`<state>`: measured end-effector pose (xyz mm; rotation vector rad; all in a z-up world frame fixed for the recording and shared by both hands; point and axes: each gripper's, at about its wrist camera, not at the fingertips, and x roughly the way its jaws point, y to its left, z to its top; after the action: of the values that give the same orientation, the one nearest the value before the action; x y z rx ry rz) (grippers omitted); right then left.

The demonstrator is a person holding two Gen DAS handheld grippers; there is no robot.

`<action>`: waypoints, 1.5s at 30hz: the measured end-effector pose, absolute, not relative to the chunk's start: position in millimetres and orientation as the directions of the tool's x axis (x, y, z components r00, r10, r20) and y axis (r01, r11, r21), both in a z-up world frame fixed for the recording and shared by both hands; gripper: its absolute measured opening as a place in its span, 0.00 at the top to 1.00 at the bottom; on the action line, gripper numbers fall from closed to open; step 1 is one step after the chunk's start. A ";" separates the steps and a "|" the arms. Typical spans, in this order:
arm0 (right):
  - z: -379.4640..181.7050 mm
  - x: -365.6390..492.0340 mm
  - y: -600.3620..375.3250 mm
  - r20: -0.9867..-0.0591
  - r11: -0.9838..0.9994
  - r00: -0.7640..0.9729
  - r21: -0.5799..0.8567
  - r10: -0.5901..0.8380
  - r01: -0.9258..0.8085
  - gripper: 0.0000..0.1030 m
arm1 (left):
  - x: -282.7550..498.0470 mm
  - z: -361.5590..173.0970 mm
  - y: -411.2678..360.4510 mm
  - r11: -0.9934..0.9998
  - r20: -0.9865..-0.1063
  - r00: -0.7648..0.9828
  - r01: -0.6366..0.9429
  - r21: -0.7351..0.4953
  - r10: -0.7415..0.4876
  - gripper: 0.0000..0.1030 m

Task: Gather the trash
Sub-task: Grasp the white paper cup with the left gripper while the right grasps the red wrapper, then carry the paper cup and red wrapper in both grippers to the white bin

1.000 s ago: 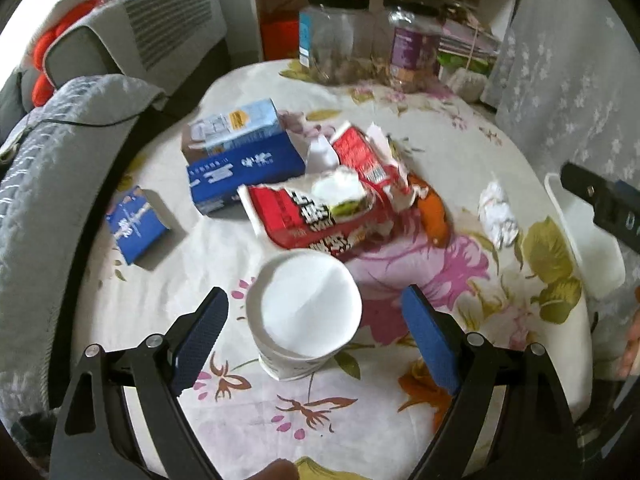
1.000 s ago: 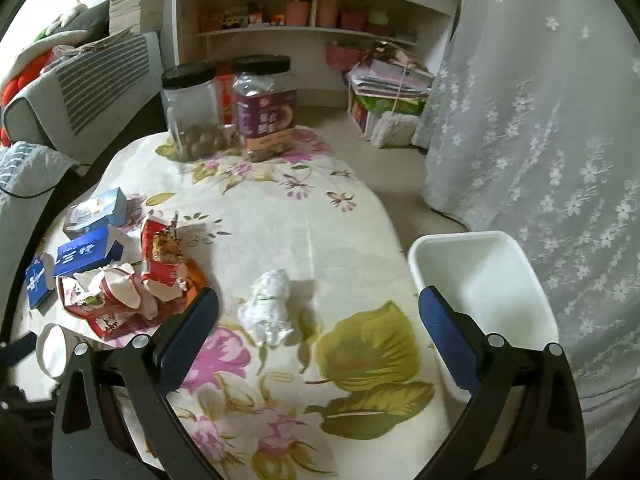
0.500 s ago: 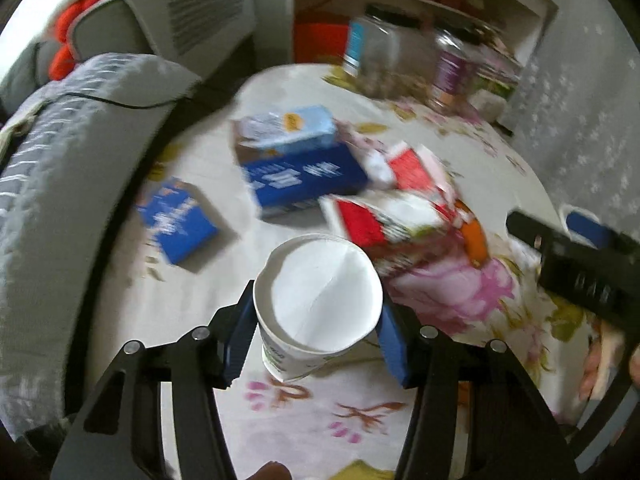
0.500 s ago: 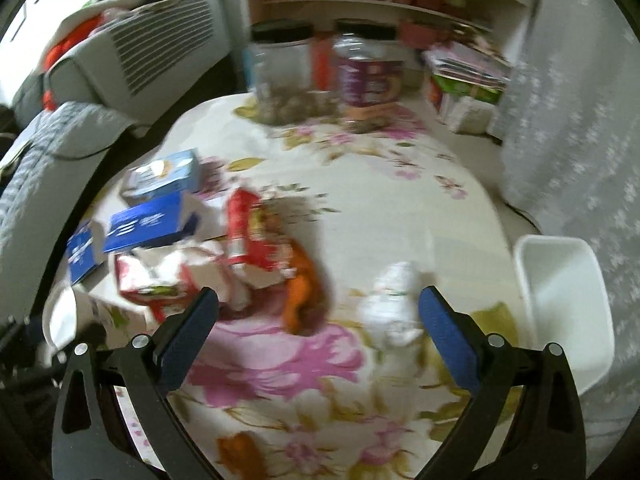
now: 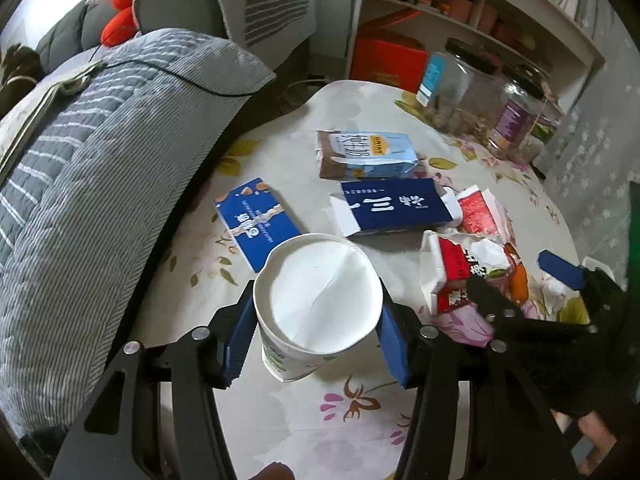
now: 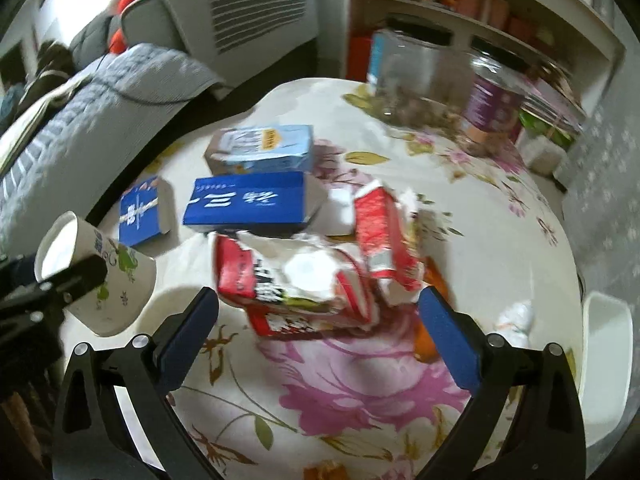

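A: Trash first, going left to right. Farthest left of our left gripper [image 5: 316, 334] lies a small blue packet [image 5: 256, 222], flat on the flowered tablecloth [image 5: 320, 420], just beyond the left fingertip.

B: And between the fingers we have the paper cup [image 5: 320, 296]. Both blue pads [image 5: 240, 336] press against its sides, so we are clenched on it, and the right wrist view shows the cup [image 6: 102, 276] tilted and clear of the cloth.

A: Agreed. Beyond the cup, ahead of our fingers, lies the dark blue box [image 5: 394, 208], and past that the light blue carton [image 5: 366, 156].

B: To the right of the left gripper's right finger we see the torn red wrappers [image 5: 474, 256]. Our right gripper [image 6: 318, 334] hovers over that same red heap [image 6: 316, 276], fingers spread wide and grasping nothing; the heap sits just ahead of the gap between them.

A: Right of the right finger we can make out an orange scrap [image 6: 426, 338] and a crumpled white tissue [image 6: 516, 318], both blurred.

B: Farthest right, at the table's edge, sits the white bin [image 6: 606, 344]. Two jars [image 6: 420, 68] stand far ahead at the back.
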<state>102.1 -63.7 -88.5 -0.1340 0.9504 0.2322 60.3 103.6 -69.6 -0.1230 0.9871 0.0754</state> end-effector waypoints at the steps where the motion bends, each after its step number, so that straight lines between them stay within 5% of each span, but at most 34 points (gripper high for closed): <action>1: -90.7 104.3 -61.5 -0.820 0.967 0.557 -0.013 0.135 -0.253 0.07 | 60.2 -69.3 105.4 0.990 -0.835 0.550 -0.123 -0.071 0.008 0.47; 17: -112.8 119.5 -31.2 -0.843 0.970 0.537 -0.094 0.042 -0.223 0.07 | 58.7 -71.4 123.2 0.984 -0.840 0.543 -0.146 -0.104 -0.008 0.47; 21: -121.8 123.0 -40.4 -0.857 0.977 0.510 -0.036 0.077 -0.208 0.15 | 59.0 -71.0 123.8 0.983 -0.838 0.546 -0.152 -0.104 -0.004 0.47; 45: -62.3 97.8 -102.9 -0.754 0.992 0.650 0.015 0.096 -0.128 0.15 | 57.9 -48.1 79.4 0.993 -0.784 0.621 -0.087 -0.085 -0.013 0.47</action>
<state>97.8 -102.9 -62.3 -0.0407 0.8537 0.1274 57.9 79.4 -48.1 -0.1188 0.9008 0.0431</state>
